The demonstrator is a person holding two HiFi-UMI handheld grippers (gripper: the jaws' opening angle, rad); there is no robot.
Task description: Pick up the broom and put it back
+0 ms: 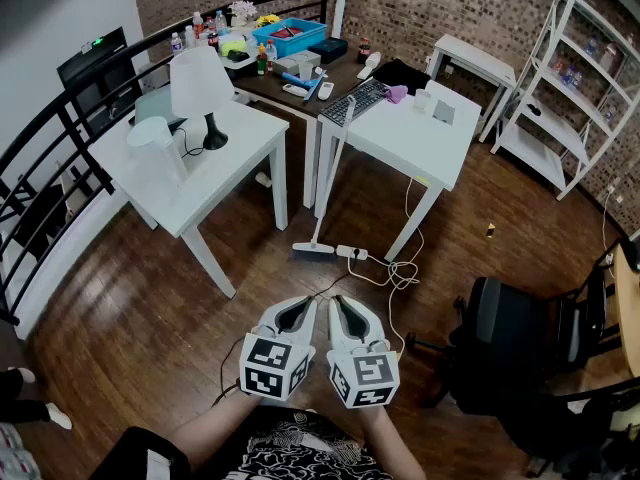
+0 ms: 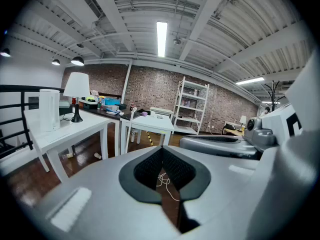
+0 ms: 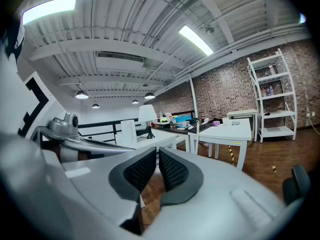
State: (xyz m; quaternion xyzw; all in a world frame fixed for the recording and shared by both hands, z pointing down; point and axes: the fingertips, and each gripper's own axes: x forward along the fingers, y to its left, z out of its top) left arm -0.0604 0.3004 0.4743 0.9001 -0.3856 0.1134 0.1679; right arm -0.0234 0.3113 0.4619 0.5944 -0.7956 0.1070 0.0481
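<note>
Both pairs of jaws are pressed together with nothing between their black ribbed pads: the left gripper (image 2: 161, 149) and the right gripper (image 3: 156, 151) are each clenched and empty. They hang side by side, nearly touching and tipped slightly downward, above the dark brown wooden plank floor (image 1: 140, 318).

Ahead of them, well apart from both tips, stands the slim white-handled broom with a small pale flat head (image 1: 329, 183). Its head rests on the floor and its handle leans up into the narrow gap between the white square table carrying a white-shaded lamp (image 1: 235, 158) and the white rectangular table to the right (image 1: 425, 148). Just beside the broom head lies a white power strip with a loose coiled white cable (image 1: 352, 253).

The broom looks light and its handle stiff, thin and probably smooth, so it may twist or slide in a loose pinch. A firm grip across the handle around mid-height, or a little below, would likely balance it best. The second gripper could steady it higher up. The jaws must part before either can take hold, and the head should be lifted clear of the cable.
</note>
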